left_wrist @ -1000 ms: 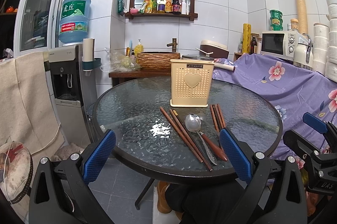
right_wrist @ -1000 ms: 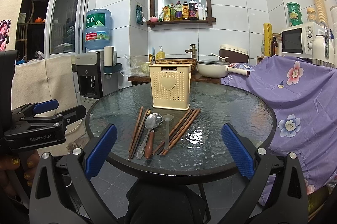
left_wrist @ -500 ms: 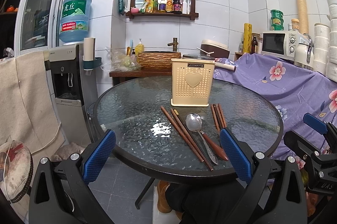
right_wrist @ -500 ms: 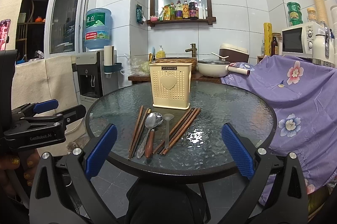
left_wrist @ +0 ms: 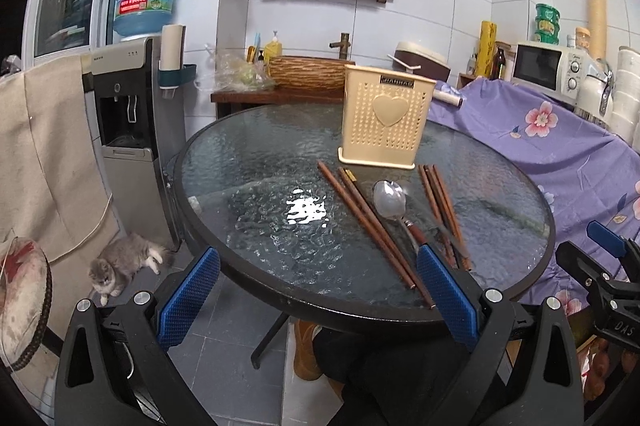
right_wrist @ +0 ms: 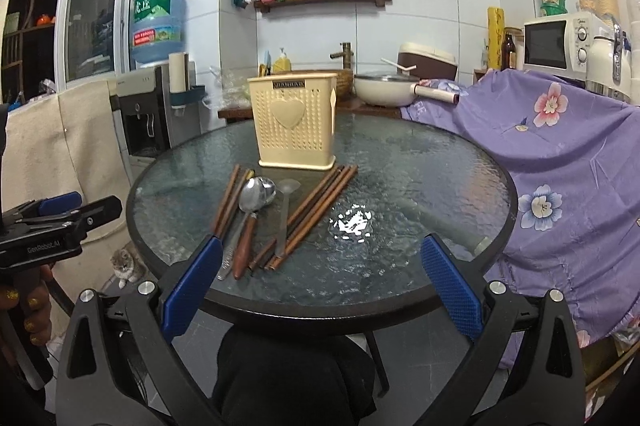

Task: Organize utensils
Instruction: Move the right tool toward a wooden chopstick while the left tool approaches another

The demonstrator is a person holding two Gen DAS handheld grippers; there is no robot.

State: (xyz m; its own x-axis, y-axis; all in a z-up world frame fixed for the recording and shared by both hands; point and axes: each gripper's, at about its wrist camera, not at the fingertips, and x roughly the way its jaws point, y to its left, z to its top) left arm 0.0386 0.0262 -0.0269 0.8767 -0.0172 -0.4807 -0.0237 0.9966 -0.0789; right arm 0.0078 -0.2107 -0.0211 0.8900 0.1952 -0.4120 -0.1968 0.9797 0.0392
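Note:
A cream perforated utensil holder (left_wrist: 386,117) (right_wrist: 295,121) with a heart on its front stands upright on a round glass table (left_wrist: 256,178) (right_wrist: 420,178). In front of it lie several brown chopsticks (left_wrist: 372,226) (right_wrist: 320,206), a metal spoon with a wooden handle (left_wrist: 390,200) (right_wrist: 256,194) and a translucent spoon (right_wrist: 285,214). My left gripper (left_wrist: 318,296) is open, low at the table's near edge. My right gripper (right_wrist: 320,280) is open too, also at the near edge, holding nothing.
A water dispenser (left_wrist: 132,114) stands left of the table and a grey cat (left_wrist: 120,264) lies on the floor beside it. Purple floral cloth (right_wrist: 560,154) covers furniture on the right, with a microwave (right_wrist: 560,44) behind. A wooden side table with a basin (left_wrist: 304,72) sits behind.
Both grippers have moved closer to the table, so the utensils and holder loom larger. A cat has come into view on the floor at left. Both stay open.

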